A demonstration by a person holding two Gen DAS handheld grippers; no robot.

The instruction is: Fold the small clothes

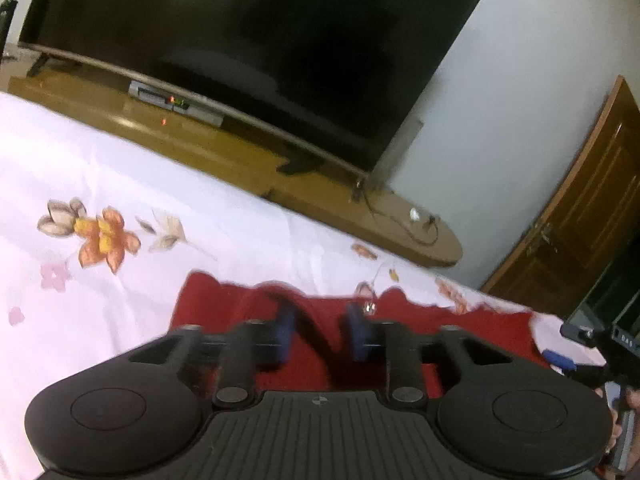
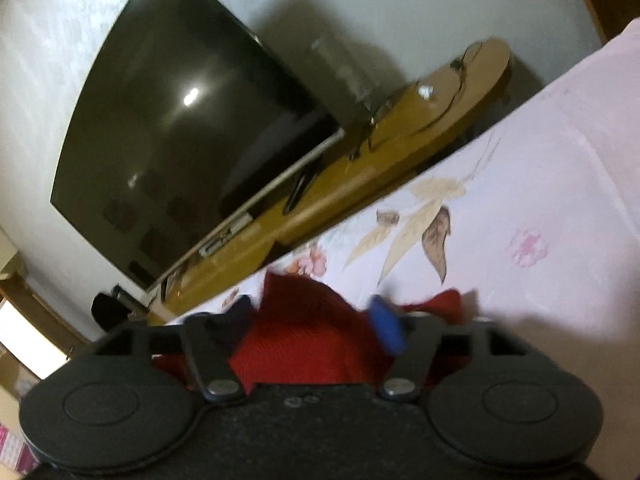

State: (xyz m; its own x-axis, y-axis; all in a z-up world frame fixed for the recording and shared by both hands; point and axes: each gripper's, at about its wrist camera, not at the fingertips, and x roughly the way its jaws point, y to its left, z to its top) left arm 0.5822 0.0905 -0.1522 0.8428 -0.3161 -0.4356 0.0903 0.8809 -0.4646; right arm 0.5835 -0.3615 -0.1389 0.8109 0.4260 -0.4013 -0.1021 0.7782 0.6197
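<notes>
A red garment (image 1: 224,300) lies flat on the flowered bed sheet (image 1: 120,184), just under and ahead of my left gripper (image 1: 322,332). Its blue pads (image 1: 285,330) stand apart over the cloth with nothing pinched, so it is open. In the right wrist view the same red garment (image 2: 316,320) bulges up between the blue pads (image 2: 386,328) of my right gripper (image 2: 314,326), whose jaws stand wide and do not press on it. The right gripper (image 1: 592,340) also shows at the right edge of the left wrist view, held in a hand.
Past the bed's far edge stands a long wooden TV bench (image 1: 248,160) with a big dark television (image 1: 248,40), a set-top box (image 1: 176,102) and cables on it. A brown door (image 1: 580,216) is at the right. Bare sheet (image 2: 540,184) spreads to the right.
</notes>
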